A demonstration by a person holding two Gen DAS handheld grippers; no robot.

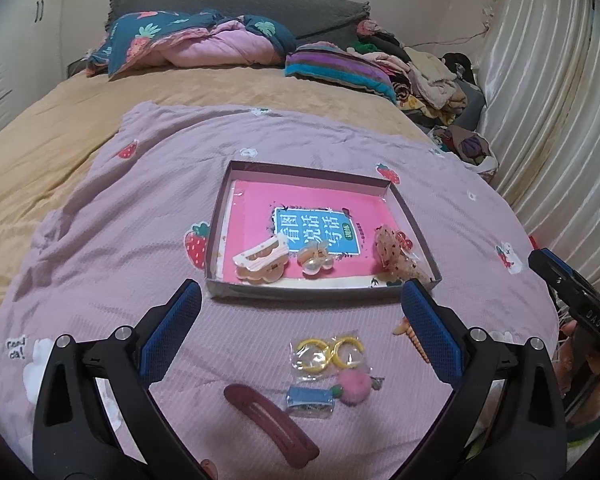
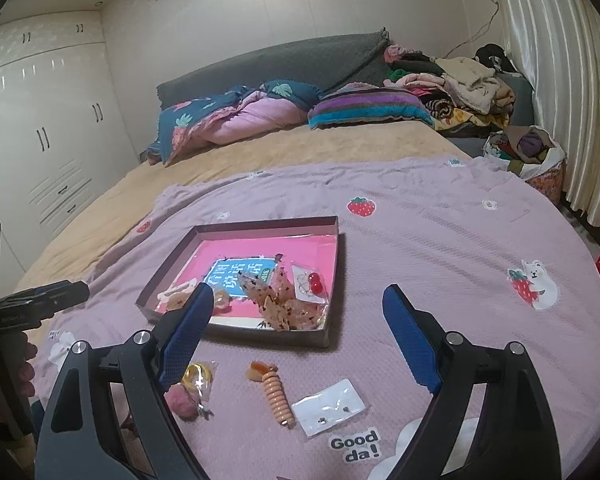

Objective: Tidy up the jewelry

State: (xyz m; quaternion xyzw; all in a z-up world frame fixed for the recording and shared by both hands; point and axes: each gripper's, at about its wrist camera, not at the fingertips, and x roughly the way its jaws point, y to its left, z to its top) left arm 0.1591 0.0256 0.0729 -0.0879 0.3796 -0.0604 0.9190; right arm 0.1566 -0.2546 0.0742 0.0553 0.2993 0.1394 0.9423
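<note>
A shallow box (image 1: pixel 320 294) (image 2: pixel 236 326) with a pink book inside lies on the lilac blanket. In it are a cream hair claw (image 1: pixel 260 264), a pearl clip (image 1: pixel 314 260) and a dotted bow with red cherries (image 1: pixel 392 250) (image 2: pixel 284 296). In front of the box lie bagged yellow hoops (image 1: pixel 328 354) (image 2: pixel 198 376), a pink pompom (image 1: pixel 354 388) (image 2: pixel 182 400), a blue packet (image 1: pixel 310 400), a dark red barrette (image 1: pixel 270 420), an orange spiral clip (image 2: pixel 276 394) and a white earring card (image 2: pixel 328 406). My left gripper (image 1: pixel 300 308) is open above these, holding nothing. My right gripper (image 2: pixel 298 312) is open too, empty.
The blanket (image 2: pixel 440 240) covers a bed with a tan sheet (image 1: pixel 60 128). Pillows and piled clothes (image 2: pixel 452 84) sit at the headboard. A curtain (image 2: pixel 560 80) hangs on the right, a white wardrobe (image 2: pixel 40 120) stands on the left.
</note>
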